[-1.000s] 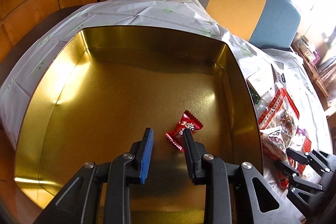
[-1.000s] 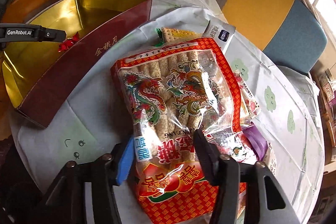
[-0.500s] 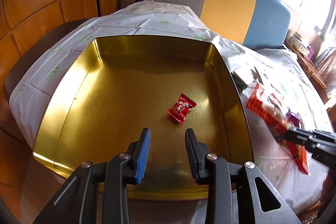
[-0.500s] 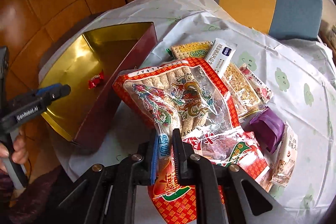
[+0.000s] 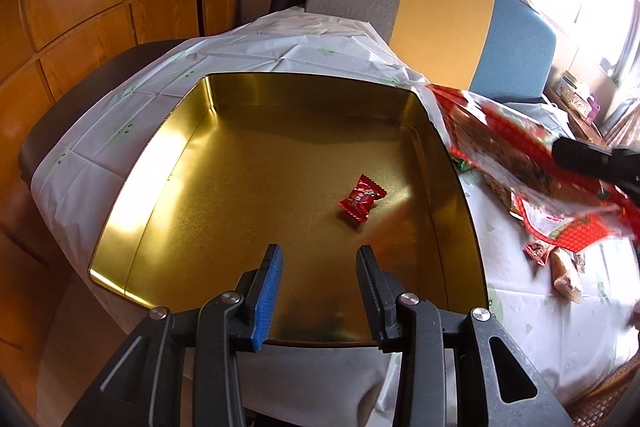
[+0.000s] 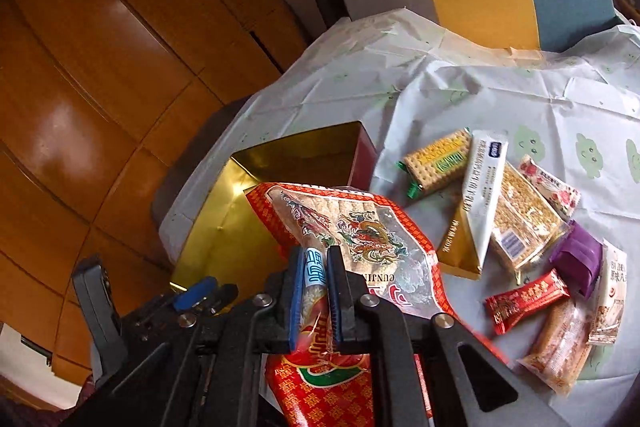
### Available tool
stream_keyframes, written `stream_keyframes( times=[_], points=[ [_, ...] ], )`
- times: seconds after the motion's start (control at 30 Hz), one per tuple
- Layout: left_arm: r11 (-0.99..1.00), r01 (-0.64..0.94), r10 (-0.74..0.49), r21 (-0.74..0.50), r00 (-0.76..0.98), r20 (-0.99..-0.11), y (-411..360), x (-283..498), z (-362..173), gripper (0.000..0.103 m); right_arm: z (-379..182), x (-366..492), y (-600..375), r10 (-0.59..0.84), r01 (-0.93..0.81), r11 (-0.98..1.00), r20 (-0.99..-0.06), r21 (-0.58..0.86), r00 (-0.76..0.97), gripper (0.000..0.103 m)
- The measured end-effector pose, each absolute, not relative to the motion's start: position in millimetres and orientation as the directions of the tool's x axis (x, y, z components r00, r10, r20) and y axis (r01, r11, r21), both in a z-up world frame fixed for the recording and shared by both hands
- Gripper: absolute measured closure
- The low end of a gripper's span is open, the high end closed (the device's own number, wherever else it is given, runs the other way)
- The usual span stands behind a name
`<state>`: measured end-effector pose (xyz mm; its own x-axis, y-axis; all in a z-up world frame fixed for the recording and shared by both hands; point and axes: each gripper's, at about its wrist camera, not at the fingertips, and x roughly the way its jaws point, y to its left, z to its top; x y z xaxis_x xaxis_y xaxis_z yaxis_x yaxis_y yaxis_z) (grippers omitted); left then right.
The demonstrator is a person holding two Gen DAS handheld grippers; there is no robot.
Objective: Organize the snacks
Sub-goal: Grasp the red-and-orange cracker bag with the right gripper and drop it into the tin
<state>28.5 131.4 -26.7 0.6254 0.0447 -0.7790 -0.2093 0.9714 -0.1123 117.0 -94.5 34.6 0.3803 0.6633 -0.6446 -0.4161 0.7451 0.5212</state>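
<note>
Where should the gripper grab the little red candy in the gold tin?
Across its puffy middle, coming straight down from above. The red candy lies flat and alone on the gold tin floor, its crimped ends pointing opposite ways, so pads probably close best on its long sides.

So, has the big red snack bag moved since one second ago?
Yes. The big red snack bag, clamped in the right gripper, is lifted off the tablecloth, toward the gold tin.

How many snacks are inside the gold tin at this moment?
1: a small red candy lies on the floor of the gold tin, toward its right side. Nothing else shows inside it.
</note>
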Motion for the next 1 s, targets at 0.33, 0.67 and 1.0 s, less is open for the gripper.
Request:
stream_keyframes(
  times=[0.33,0.67,1.0],
  points=[
    [0.958,-0.259,0.07,-0.121,0.621,-0.78,152,21,-29,0.064,44,145,-15,0.713,-0.437,0.697,-0.617,0.568,0.334,0.084],
    [0.958,-0.269,0.09,-0.103,0.62,-0.78,156,19,-32,0.064,34,136,-4,0.699,-0.482,0.703,-0.635,0.523,0.329,0.074],
    [0.964,-0.255,0.113,-0.069,0.633,-0.766,142,19,-21,0.053,15,110,-30,0.558,-0.522,0.792,-0.724,0.318,0.405,0.068]
  ],
)
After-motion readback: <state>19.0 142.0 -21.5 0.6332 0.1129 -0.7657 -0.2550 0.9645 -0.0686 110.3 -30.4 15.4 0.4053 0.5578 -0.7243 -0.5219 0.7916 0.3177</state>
